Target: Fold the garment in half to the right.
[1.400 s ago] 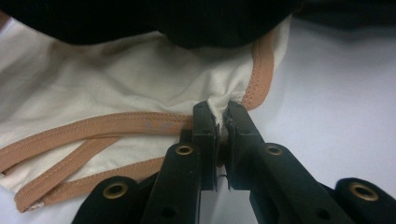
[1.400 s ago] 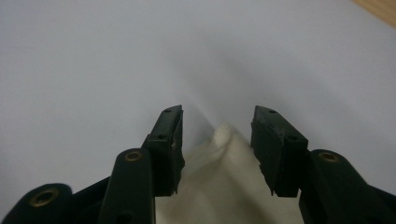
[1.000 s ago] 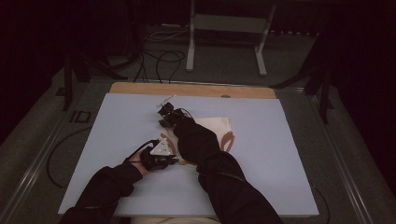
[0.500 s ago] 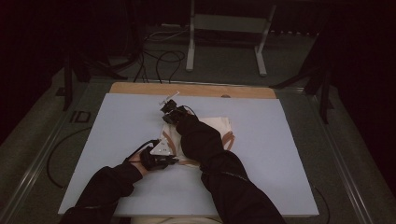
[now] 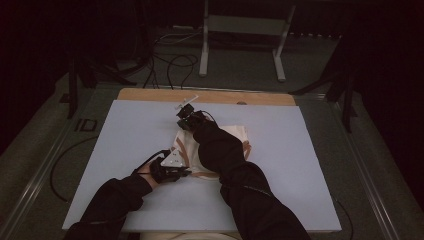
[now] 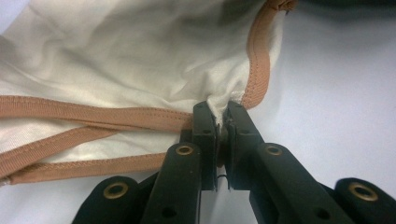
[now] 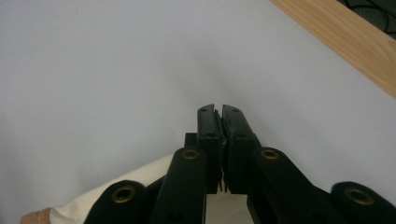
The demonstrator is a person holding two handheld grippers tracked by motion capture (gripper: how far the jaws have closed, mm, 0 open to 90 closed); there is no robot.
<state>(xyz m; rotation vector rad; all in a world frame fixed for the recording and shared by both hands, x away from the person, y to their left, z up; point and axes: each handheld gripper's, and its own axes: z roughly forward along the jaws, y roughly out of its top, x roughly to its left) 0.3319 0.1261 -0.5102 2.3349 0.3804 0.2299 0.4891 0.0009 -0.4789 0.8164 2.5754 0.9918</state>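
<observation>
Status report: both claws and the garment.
Left claw shut on cream garment by its tan-trimmed edge. Right claw shut, pinching nothing visible, over bare table. No obstruction.

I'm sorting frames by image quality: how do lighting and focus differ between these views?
High view: dim, the room black, the sleeves merge with the dark, the cream garment faint. Left gripper view: bright, the garment's stitching sharp, the left gripper crisp. Right gripper view: evenly lit, the right gripper sharp, the table shadowed near it.
</observation>
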